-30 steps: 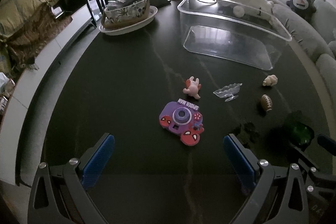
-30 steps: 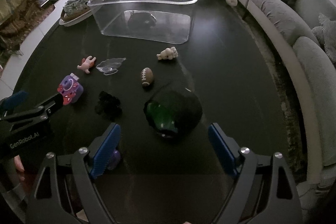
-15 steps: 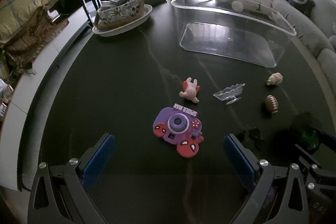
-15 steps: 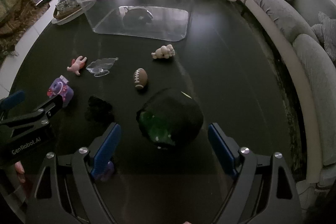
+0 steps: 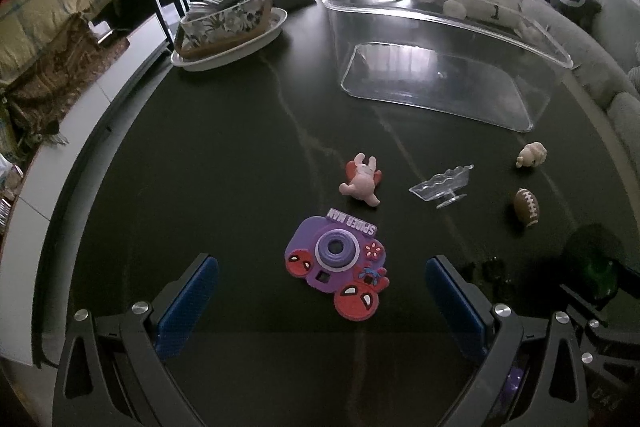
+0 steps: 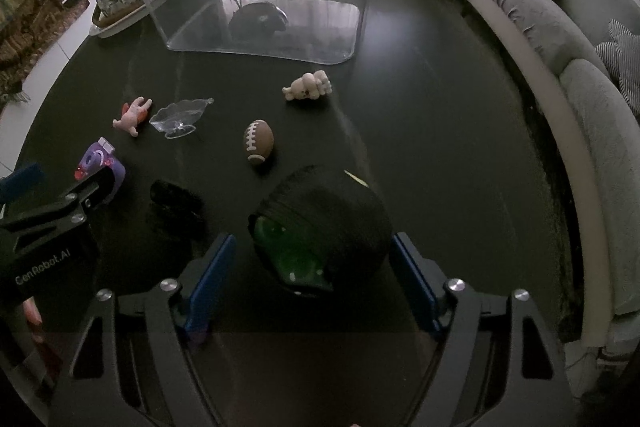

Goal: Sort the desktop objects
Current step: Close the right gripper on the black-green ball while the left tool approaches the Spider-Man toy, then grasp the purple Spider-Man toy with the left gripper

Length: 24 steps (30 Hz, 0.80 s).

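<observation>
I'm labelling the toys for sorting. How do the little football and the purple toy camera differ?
The football is brown with white laces and rounded like an egg; the toy camera is purple with red spider faces and looks flatter. The football looks smaller than the camera. The camera lies just ahead of the open left claw; the football lies further off. Both rest on the dark table.

Bare desk [image 5: 208, 187] lies ahead-left of the left hand-held gripper [image 5: 322, 291]; the purple camera toy [image 5: 340, 267] sits between its open fingers.
</observation>
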Tool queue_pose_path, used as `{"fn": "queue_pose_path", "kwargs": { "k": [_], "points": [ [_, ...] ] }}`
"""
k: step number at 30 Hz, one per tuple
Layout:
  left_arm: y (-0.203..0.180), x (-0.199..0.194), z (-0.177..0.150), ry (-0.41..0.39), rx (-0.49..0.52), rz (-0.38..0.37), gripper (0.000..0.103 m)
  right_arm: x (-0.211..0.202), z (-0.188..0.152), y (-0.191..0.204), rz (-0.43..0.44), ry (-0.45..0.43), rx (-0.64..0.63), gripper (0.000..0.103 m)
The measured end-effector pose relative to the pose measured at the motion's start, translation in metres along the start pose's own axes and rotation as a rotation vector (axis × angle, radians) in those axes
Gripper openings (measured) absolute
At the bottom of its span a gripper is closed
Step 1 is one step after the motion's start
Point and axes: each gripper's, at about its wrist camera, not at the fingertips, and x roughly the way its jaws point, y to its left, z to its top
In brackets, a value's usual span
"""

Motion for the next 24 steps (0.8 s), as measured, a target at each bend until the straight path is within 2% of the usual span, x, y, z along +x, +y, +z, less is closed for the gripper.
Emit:
{"fn": "queue_pose_path", "kwargs": {
  "k": [3, 7, 11, 12, 17, 24],
  "points": [
    [-0.001, 0.001, -0.001, -0.002, -0.005, 0.002, 0.099, 0.001, -0.001, -0.001, -0.005, 0.004, 0.001, 0.07],
    [-0.003, 0.009, -0.003, 0.035, 0.013, 0.003, 0.085, 0.002, -0.002, -0.003, -0.007, 0.01, 0.005, 0.064],
    [-0.003, 0.015, -0.006, 0.057, 0.01, 0.001, 0.077, 0.003, -0.002, -0.007, -0.006, 0.015, 0.014, 0.059],
    [-0.003, 0.015, -0.006, 0.06, 0.007, -0.002, 0.07, 0.002, -0.001, -0.008, -0.005, 0.013, 0.016, 0.058],
    [-0.005, 0.021, -0.009, 0.083, 0.005, -0.033, 0.053, 0.001, -0.002, -0.006, -0.016, 0.009, 0.006, 0.057],
    [-0.005, 0.016, -0.011, 0.061, -0.015, -0.042, 0.049, 0.0, -0.002, -0.005, -0.026, 0.003, 0.008, 0.056]
  ]
}}
